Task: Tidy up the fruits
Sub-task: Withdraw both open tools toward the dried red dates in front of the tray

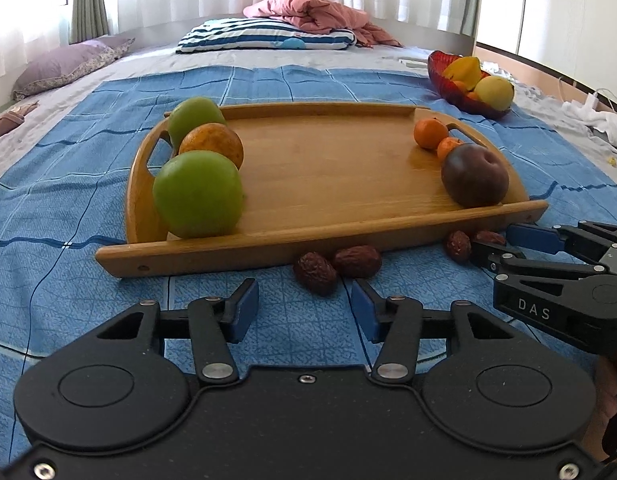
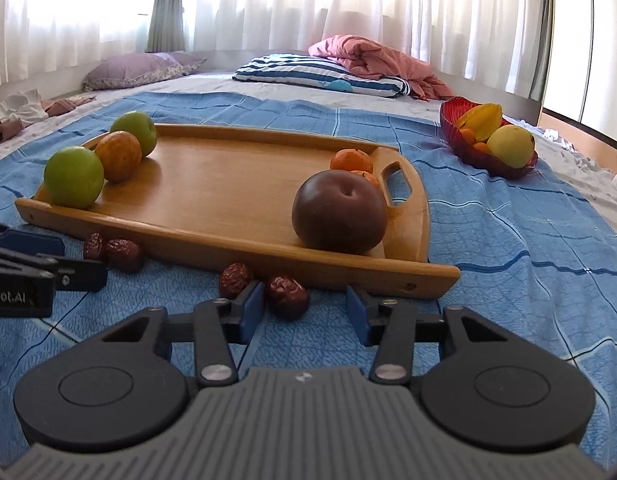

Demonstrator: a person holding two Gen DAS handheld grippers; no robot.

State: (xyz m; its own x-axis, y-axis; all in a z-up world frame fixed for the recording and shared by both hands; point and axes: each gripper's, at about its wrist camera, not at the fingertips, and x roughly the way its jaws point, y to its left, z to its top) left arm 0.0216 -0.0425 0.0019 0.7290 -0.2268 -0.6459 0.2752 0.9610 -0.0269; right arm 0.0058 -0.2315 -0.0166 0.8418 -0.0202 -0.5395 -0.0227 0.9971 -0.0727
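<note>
A wooden tray (image 1: 328,168) (image 2: 212,192) lies on a blue cloth on the bed. On its left stand two green apples (image 1: 198,194) (image 2: 73,178) and an orange fruit (image 1: 212,145). On its right are two tangerines (image 1: 430,133) and a dark plum (image 1: 474,175) (image 2: 339,212). Several dried red dates lie on the cloth before the tray. My left gripper (image 1: 304,306) is open, just short of two dates (image 1: 316,273). My right gripper (image 2: 305,306) (image 1: 494,242) is open, with one date (image 2: 287,297) between its fingers and another (image 2: 235,280) by its left finger.
A red glass bowl (image 1: 452,84) (image 2: 468,148) with a starfruit and yellow fruit sits at the back right. A striped pillow (image 1: 264,36), a pink blanket and a purple pillow (image 1: 64,66) lie farther back. White clothes lie at the bed's right edge.
</note>
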